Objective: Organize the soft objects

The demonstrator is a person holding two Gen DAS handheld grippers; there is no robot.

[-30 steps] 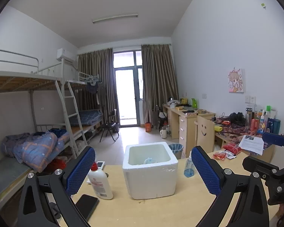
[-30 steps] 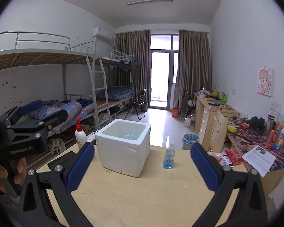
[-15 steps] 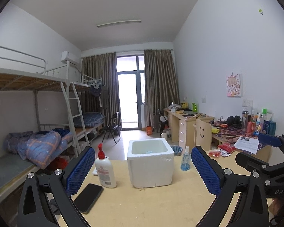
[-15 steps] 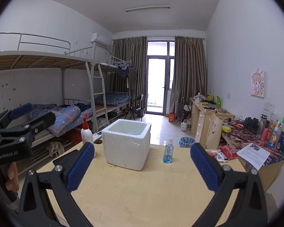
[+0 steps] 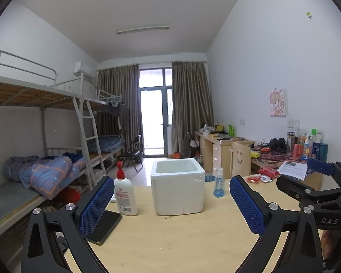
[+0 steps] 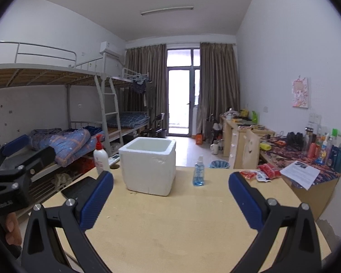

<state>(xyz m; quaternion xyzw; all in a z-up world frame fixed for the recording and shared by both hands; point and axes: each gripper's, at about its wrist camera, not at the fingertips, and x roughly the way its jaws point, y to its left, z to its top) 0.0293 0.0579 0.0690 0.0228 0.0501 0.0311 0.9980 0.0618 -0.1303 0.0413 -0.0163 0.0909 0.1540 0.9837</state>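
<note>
Showed the left gripper (image 5: 170, 195) spread wide with nothing between its blue pads (image 5: 95, 204); likewise the right gripper (image 6: 170, 191), parted and empty. Held both low over the near end of the wooden table (image 5: 181, 238), aimed at the white foam box (image 5: 178, 182).

Found no soft object on the bare tabletop in either view. Could not see into the box below its rim, so could not tell whether any lay inside.

Judged such items light, yielding and unlikely to slip from the ribbed pads; best pinched across the bulk of the middle rather than at a loose edge, with room allowed for sagging. Judged the box itself light, stiff and brittle: liable to slide or shed crumbs if knocked, and best approached from straight above.

Placed beside the box: a white pump bottle (image 5: 125, 193) to its left, a dark phone (image 5: 104, 225) nearer the left pad, a small blue spray bottle (image 5: 218, 186) to its right, red packets (image 5: 267, 173) at the far right corner.

Set in a dormitory room: bunk beds (image 5: 34, 91) with a folded quilt (image 5: 50, 173) along the left wall, cluttered desks (image 5: 272, 157) along the right, a curtained balcony door (image 5: 154, 118) at the far end.
</note>
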